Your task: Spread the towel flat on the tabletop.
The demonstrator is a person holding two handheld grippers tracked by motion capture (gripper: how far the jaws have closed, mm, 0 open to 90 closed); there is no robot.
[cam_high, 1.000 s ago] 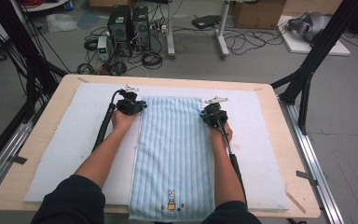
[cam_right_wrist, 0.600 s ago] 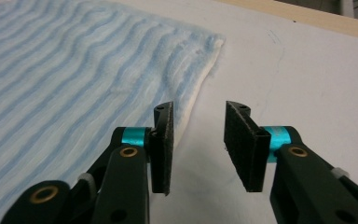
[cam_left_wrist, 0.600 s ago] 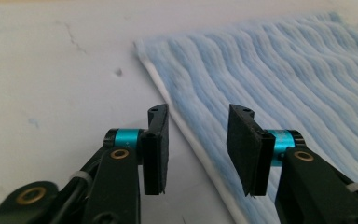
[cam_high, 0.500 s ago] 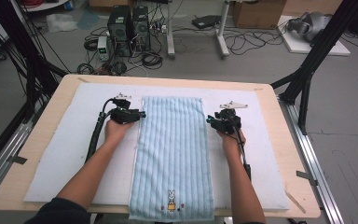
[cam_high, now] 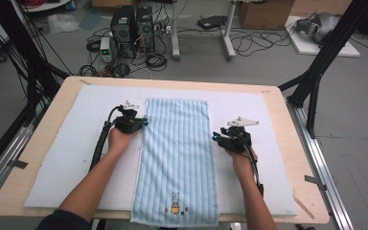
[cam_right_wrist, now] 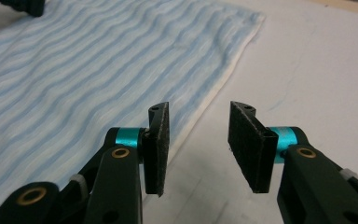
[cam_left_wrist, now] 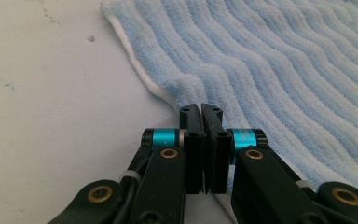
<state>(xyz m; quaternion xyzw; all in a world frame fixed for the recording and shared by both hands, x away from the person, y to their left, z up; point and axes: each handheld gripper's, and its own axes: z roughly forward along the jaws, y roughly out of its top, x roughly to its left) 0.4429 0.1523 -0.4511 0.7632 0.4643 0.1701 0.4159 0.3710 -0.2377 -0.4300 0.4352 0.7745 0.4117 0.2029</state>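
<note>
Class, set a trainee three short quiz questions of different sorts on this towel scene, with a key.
1. True or false: the left tool has its jaws shut at the edge of the blue striped towel.
2. What small picture is stitched near the towel's near end? A) rabbit B) star C) boat
3. Fill in: the right tool has its jaws ____, with nothing between them.

Key: 1 true. 2 A, the rabbit. 3 open; its jaws have just been opening beside the towel's edge.
</note>
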